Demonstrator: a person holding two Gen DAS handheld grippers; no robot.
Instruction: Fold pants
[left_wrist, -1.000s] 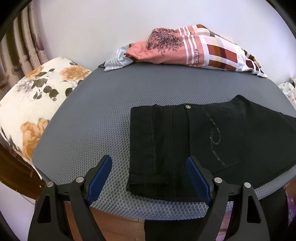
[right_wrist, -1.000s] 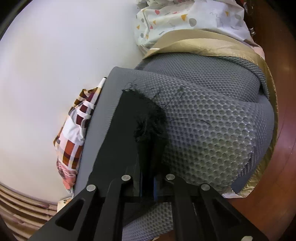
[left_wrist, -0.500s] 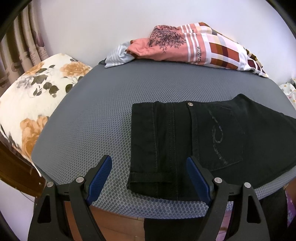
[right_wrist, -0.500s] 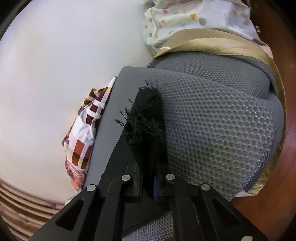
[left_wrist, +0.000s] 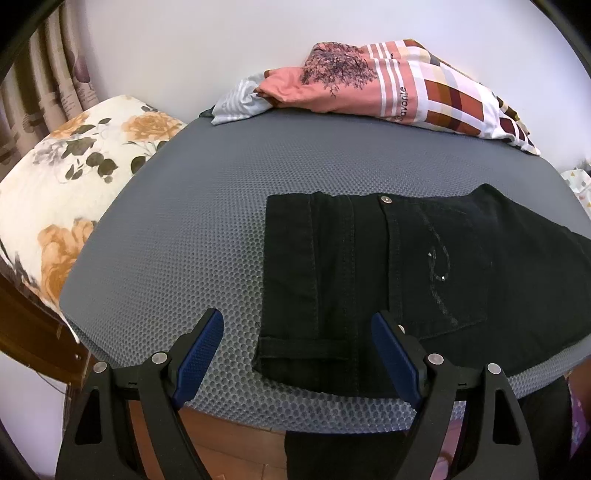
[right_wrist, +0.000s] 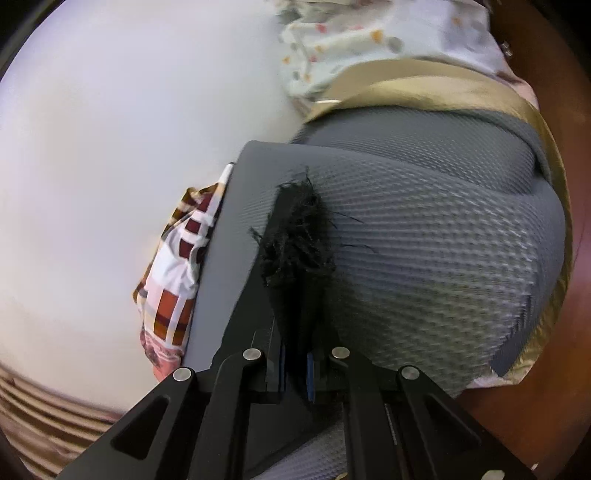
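Note:
Black pants (left_wrist: 388, 273) lie flat on a grey mesh mattress (left_wrist: 192, 229), waistband to the left, back pocket with sparkly stitching facing up, legs running off to the right. My left gripper (left_wrist: 297, 354) hovers open over the near waistband corner, its blue pads apart on either side of the fabric and not pressing it. My right gripper (right_wrist: 295, 363) is shut on the frayed hem end of the black pants (right_wrist: 295, 243), which sticks up between the jaws above the mattress (right_wrist: 443, 266).
A plaid and pink pile of clothes (left_wrist: 388, 88) sits at the mattress's far edge by the white wall. A floral pillow (left_wrist: 74, 166) lies left. Patterned white bedding (right_wrist: 369, 40) and a gold sheet edge (right_wrist: 424, 81) lie beyond the right gripper. Wooden floor shows below the mattress edge.
The right gripper has shifted slightly with the frayed hem still clamped; the hem now stands more upright in its view. The left gripper has stayed put, still open.

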